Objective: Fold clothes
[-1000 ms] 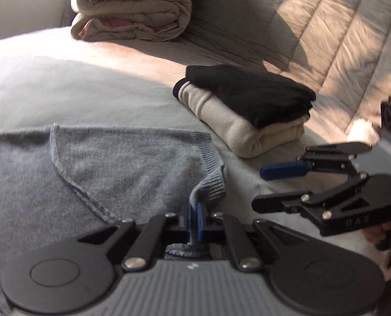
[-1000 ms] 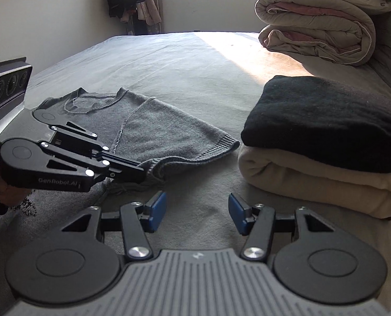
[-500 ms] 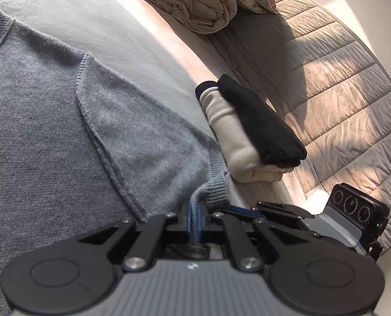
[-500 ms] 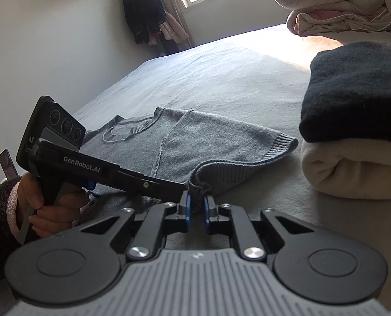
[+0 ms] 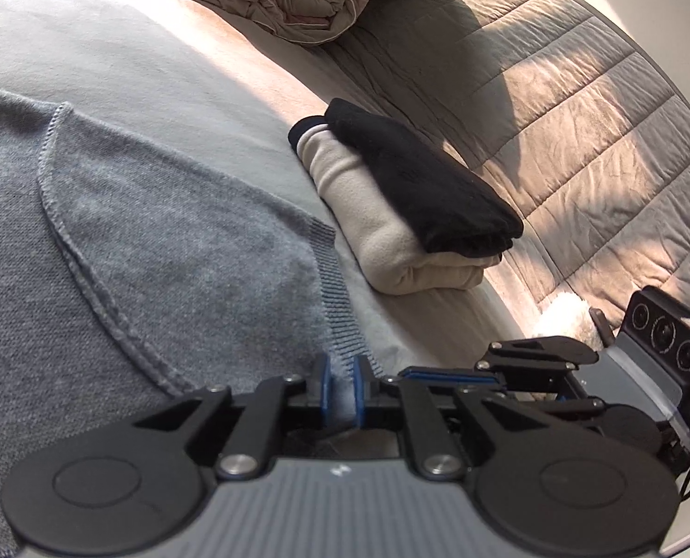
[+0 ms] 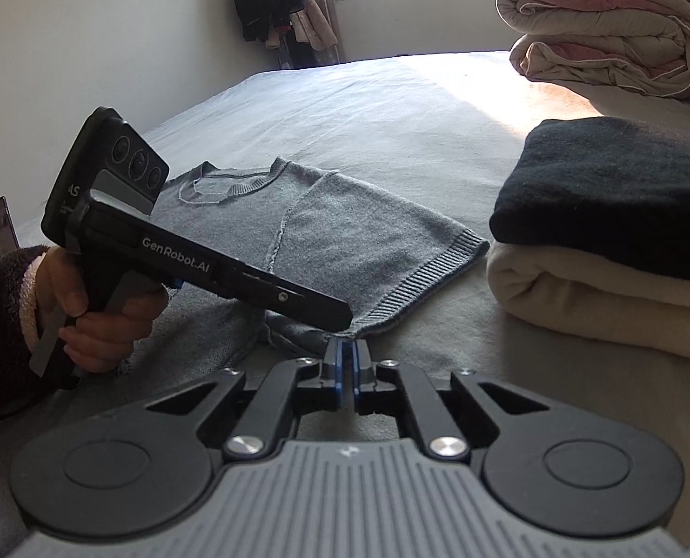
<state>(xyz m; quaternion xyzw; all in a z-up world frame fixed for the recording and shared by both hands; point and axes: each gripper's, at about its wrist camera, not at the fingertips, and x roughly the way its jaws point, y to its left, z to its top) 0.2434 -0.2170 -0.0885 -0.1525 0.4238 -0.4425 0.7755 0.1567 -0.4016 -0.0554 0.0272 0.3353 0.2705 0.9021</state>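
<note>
Ahead of my right claw (image 6: 348, 362) the bed (image 6: 368, 107) carries a grey sweater (image 6: 326, 232) spread flat, a folded cream garment (image 6: 591, 297) to its right, and a rolled quilt (image 6: 605, 32) farther back.

Grey knit sweater (image 6: 326, 232), spread mostly flat on the bed, round neckline toward the far side, raised seam running down from the shoulder. Ribbed cuff (image 5: 340, 321) of one sleeve drawn to a point near the cameras, lifted slightly off the bedding, fabric bunched just behind it. Just beside the sleeve, a stack of two folded garments: black one (image 6: 624, 186) on top, cream one (image 6: 591, 297) beneath, edges roughly aligned, well short of the headboard end.
</note>
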